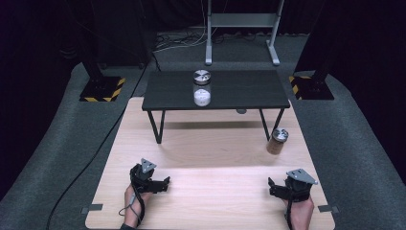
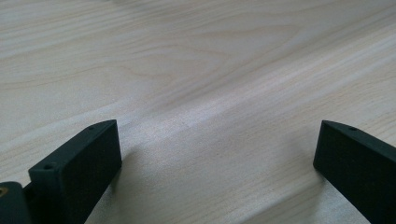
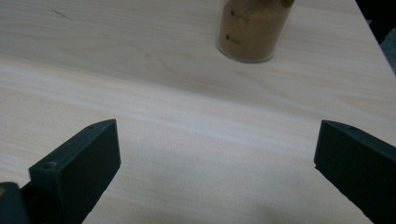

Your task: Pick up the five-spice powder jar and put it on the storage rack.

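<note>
Both tools wide and empty — brown jar nearest.
I hold the right tool just short of the brown jar on the counter; the left tool sits well apart from it — jaws spread.

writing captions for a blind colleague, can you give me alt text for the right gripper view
The right gripper hangs open over a pale wooden table, its two black jaws wide apart with nothing between them. Ahead of it, at the top of the picture, stands a clear jar of brown powder, cut off above by the picture's edge.
</note>
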### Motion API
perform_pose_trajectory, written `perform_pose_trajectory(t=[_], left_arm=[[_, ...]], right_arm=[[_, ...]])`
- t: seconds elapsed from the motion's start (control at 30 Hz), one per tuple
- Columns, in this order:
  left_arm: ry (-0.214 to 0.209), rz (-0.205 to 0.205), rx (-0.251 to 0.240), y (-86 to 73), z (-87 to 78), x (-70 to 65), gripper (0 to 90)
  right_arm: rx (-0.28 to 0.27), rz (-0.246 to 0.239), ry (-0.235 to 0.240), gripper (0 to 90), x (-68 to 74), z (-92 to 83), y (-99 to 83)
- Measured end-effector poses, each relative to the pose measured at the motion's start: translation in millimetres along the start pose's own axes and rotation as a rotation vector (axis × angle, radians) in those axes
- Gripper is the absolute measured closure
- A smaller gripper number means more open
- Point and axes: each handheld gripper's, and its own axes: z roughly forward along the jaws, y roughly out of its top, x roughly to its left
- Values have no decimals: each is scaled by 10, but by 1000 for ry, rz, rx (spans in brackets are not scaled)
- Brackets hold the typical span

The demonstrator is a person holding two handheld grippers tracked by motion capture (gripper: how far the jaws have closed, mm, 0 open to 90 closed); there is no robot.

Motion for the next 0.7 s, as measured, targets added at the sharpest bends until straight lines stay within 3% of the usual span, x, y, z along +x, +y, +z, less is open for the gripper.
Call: perform_pose_trajectory(t=[0.13, 0.43, 0.7], left_arm=[[1, 1, 0, -1, -1, -4, 5], [0, 2, 0, -1, -2, -6, 5], [1, 6, 2, 2, -4, -8, 5]], right_arm=[[-17, -17, -5, 0, -12, 21, 111], [-38, 12, 0, 0, -100, 132, 277], [-50, 3, -20, 0, -104, 300, 430]])
